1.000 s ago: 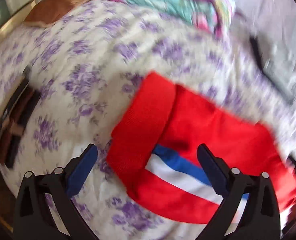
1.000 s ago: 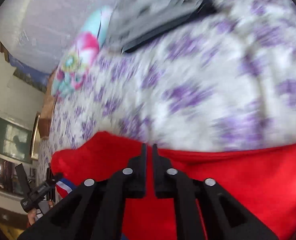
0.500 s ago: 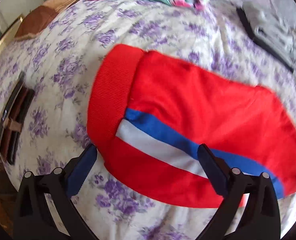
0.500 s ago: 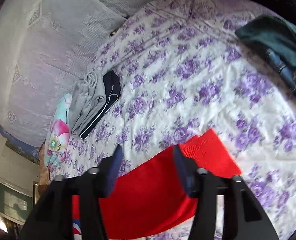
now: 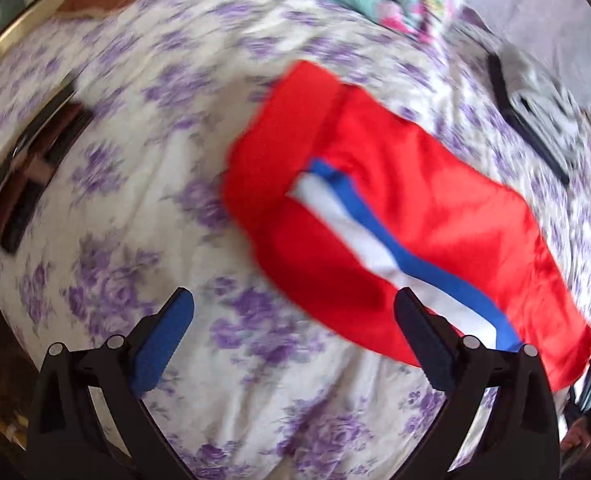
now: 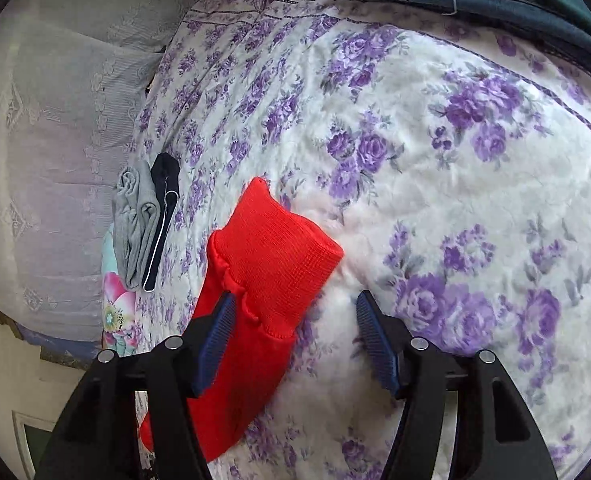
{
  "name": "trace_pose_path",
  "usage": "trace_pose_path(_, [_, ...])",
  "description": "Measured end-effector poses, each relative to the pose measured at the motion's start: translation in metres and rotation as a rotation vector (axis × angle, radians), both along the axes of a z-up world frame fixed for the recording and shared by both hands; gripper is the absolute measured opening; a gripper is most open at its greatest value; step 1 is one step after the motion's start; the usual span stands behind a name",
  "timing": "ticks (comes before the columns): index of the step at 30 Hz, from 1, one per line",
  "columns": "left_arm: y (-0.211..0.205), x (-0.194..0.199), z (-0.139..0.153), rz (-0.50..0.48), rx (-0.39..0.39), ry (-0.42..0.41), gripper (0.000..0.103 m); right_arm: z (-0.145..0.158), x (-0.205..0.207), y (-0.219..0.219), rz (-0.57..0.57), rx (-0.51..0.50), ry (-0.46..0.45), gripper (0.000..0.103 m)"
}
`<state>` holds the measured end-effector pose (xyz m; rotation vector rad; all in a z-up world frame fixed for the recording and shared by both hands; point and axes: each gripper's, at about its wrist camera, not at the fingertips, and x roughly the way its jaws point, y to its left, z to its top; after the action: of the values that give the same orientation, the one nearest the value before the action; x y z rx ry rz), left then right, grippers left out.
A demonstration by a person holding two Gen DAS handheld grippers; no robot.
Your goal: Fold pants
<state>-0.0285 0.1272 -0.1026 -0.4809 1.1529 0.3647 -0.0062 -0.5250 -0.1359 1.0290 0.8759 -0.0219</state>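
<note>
Left tongs (image 5: 293, 320) gape wide w/ nothing between them, hovering over the bed's white quilt w/ purple flowers (image 5: 135, 184); right tongs (image 6: 293, 320) also spread wide, empty. Folded red pants w/ blue-and-white side stripe (image 5: 407, 216) lie on the quilt just ahead of both tongs. Folded grey & black clothes (image 6: 145, 220) sit further off, near a pale lace curtain (image 6: 47, 140).

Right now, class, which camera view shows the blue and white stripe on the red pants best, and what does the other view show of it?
The left wrist view: the blue and white stripe runs along the red pants, though blurred. The right wrist view shows only the pants' ribbed red end, no stripe.
</note>
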Motion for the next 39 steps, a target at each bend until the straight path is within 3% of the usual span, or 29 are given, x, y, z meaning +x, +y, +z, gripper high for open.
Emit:
trace_pose_path(4, [0.035,-0.013,-0.008,0.132,-0.035,-0.021,0.098,-0.006,0.013,0.011,-0.014,-0.006,-0.011,0.035])
trace_pose_path(7, [0.052,-0.014,-0.023,0.163,-0.088,-0.017,0.099,0.006,0.011,0.021,-0.032,-0.053,-0.033,0.028])
trace_pose_path(8, [0.052,-0.012,-0.025,0.151,-0.080,-0.015,0.099,0.017,0.011,0.026,-0.021,-0.091,-0.052,0.028])
trace_pose_path(12, [0.032,-0.003,-0.030,0.040,0.079,0.020,0.099,0.066,0.016,0.063,0.092,-0.277,-0.138,0.023])
trace_pose_path(14, [0.033,-0.004,-0.032,0.038,0.081,-0.006,0.099,0.089,0.020,0.089,0.160,-0.353,-0.186,0.023])
trace_pose_path(18, [0.036,-0.006,-0.034,0.018,0.076,-0.039,0.099,0.118,0.031,0.168,0.365,-0.487,-0.263,0.021])
trace_pose_path(21, [0.035,-0.012,-0.035,0.002,0.098,-0.067,0.099,0.117,0.034,0.240,0.562,-0.616,-0.293,0.021])
trace_pose_path(25, [0.034,-0.009,-0.033,-0.028,0.091,-0.066,0.099,0.079,0.024,0.332,0.854,-0.771,-0.275,0.020])
trace_pose_path(28, [0.037,-0.008,-0.030,-0.041,0.071,-0.059,0.099,0.038,0.014,0.370,1.035,-0.887,-0.222,0.022])
trace_pose_path(30, [0.037,-0.009,-0.029,-0.048,0.060,-0.054,0.099,0.045,0.006,0.371,1.048,-0.891,-0.246,0.031])
trace_pose_path(33, [0.038,-0.012,-0.024,-0.059,0.043,-0.054,0.099,0.072,0.011,0.344,0.991,-0.675,-0.243,0.034])
trace_pose_path(35, [0.040,-0.014,-0.021,-0.053,0.031,-0.058,0.099,0.088,0.013,0.322,0.890,-0.579,-0.269,0.035])
trace_pose_path(39, [0.044,-0.021,-0.013,-0.021,-0.007,-0.078,0.098,0.086,0.033,0.297,0.704,-0.637,-0.186,0.036])
